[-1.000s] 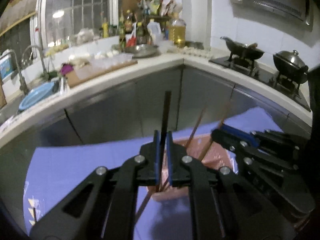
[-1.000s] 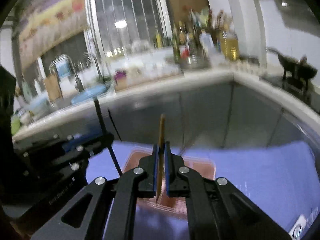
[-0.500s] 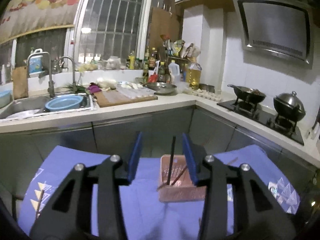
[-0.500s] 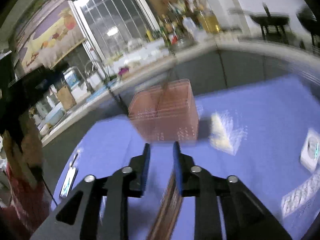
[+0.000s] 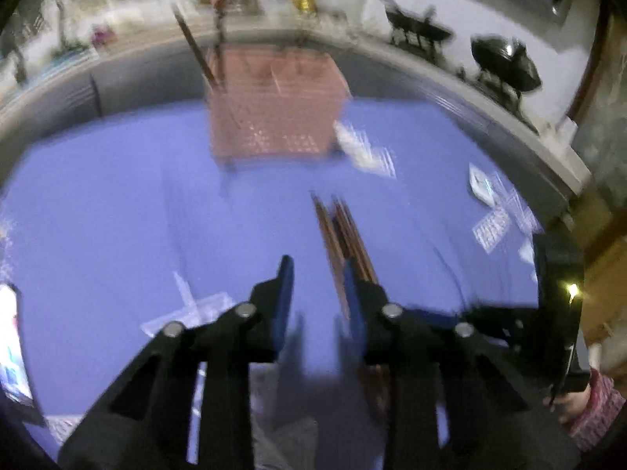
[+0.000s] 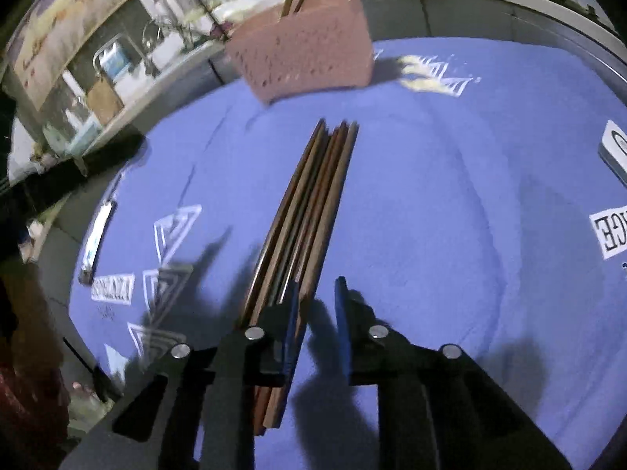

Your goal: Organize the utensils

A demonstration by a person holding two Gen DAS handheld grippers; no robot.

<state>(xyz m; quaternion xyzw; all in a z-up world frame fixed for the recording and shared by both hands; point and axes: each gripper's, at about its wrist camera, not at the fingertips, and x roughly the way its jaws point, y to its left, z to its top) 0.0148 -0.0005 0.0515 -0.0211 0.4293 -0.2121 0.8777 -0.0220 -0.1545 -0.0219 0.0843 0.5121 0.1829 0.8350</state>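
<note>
A pink perforated basket (image 5: 274, 105) (image 6: 305, 51) stands at the far side of the blue cloth, with a few chopsticks upright in it. A bundle of several brown chopsticks (image 5: 341, 235) (image 6: 309, 215) lies on the cloth in front of it. My left gripper (image 5: 318, 286) hovers low over the bundle's near end. Its jaws are closing, with one stick along the inside of the right finger and no pad pressing. My right gripper (image 6: 316, 301) is also closing. The bundle runs under its left finger (image 6: 292, 313), and only cloth shows in the gap.
A phone (image 6: 98, 235) lies near the cloth's left edge and a white box (image 6: 615, 149) at its right. A steel counter curves behind the table, with a pot (image 5: 505, 62) on the stove. A patterned sleeve (image 5: 595, 403) shows at the right.
Both grippers held a chopstick over the basket, opened and left the sticks in it. Both have since come down and back to the bundle on the cloth, with their jaws narrower.
</note>
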